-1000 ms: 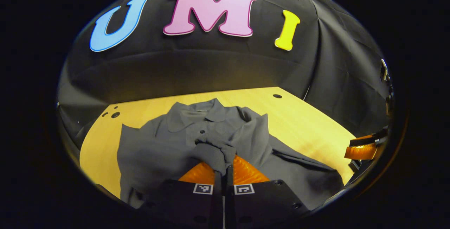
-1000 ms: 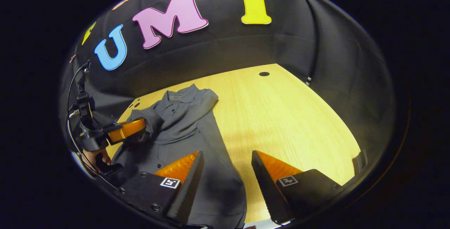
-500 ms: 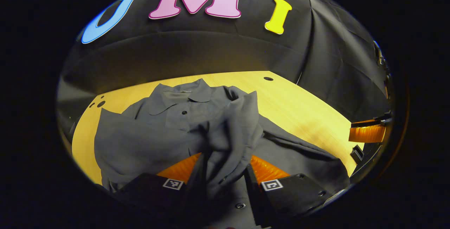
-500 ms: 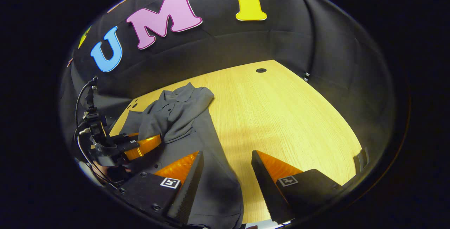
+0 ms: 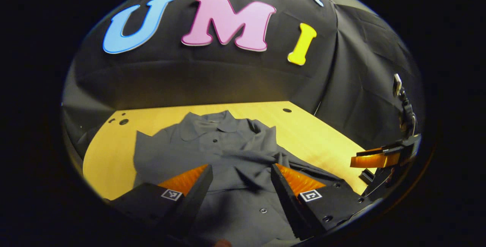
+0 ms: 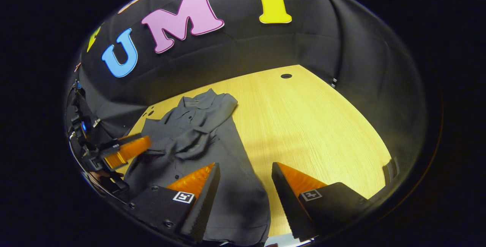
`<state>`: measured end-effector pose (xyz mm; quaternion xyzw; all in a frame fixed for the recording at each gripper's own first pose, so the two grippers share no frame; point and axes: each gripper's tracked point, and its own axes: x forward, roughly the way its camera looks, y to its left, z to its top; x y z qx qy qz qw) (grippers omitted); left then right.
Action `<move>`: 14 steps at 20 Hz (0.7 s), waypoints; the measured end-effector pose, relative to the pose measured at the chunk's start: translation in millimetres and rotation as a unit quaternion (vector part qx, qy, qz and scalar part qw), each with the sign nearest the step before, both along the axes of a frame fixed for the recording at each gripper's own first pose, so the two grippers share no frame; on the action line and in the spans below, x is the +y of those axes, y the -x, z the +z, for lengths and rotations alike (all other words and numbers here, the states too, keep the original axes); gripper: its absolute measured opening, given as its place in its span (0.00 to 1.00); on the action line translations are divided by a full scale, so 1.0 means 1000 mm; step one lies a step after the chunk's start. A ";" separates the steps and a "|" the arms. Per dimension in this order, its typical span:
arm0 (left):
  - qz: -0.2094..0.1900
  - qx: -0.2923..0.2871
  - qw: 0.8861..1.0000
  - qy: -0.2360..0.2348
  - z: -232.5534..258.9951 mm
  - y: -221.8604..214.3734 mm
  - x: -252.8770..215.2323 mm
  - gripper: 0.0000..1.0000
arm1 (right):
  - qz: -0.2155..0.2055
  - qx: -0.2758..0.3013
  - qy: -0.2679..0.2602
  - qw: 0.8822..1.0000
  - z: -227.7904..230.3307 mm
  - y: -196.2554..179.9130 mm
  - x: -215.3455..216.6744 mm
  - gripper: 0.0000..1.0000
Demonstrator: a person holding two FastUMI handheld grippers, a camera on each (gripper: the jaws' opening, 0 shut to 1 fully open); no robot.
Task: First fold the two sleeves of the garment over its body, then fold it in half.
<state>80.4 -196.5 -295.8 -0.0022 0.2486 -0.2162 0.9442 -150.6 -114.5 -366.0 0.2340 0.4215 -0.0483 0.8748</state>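
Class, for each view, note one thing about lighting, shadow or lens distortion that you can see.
Left gripper view: the fisheye bends the wooden table's far edge into a curve, and the grey shirt lies dim, its folds hard to separate. Right gripper view: a soft shadow band crosses the table beside the shirt; light fades toward the wall.

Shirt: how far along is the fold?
Done: both sleeves look folded over the shirt body; one sleeve lies bunched across the chest. In hand: nothing. Left tongs and right tongs are open, hovering over the lower shirt. Left: the fold in half; the hem lies unfolded on the table.
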 end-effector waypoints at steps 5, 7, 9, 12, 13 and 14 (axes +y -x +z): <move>0.047 0.007 0.999 -0.005 0.022 0.037 0.081 0.96 | 0.016 0.007 -0.003 1.000 0.014 0.021 0.011 0.91; 0.063 0.020 0.998 -0.017 0.019 0.058 0.112 0.96 | 0.030 0.018 0.002 0.999 0.014 0.037 0.018 0.94; 0.069 0.038 0.996 -0.036 0.008 0.082 0.138 0.96 | 0.045 0.036 0.007 0.998 0.009 0.054 0.021 0.97; 0.069 0.073 0.993 -0.066 -0.020 0.114 0.169 0.96 | 0.056 0.063 0.016 0.996 -0.003 0.079 0.023 0.98; 0.070 0.082 0.991 -0.075 -0.027 0.123 0.179 0.96 | 0.058 0.072 0.019 0.996 -0.007 0.085 0.025 0.98; 0.072 0.092 0.990 -0.083 -0.035 0.131 0.188 0.96 | 0.060 0.081 0.019 0.995 -0.011 0.091 0.025 0.98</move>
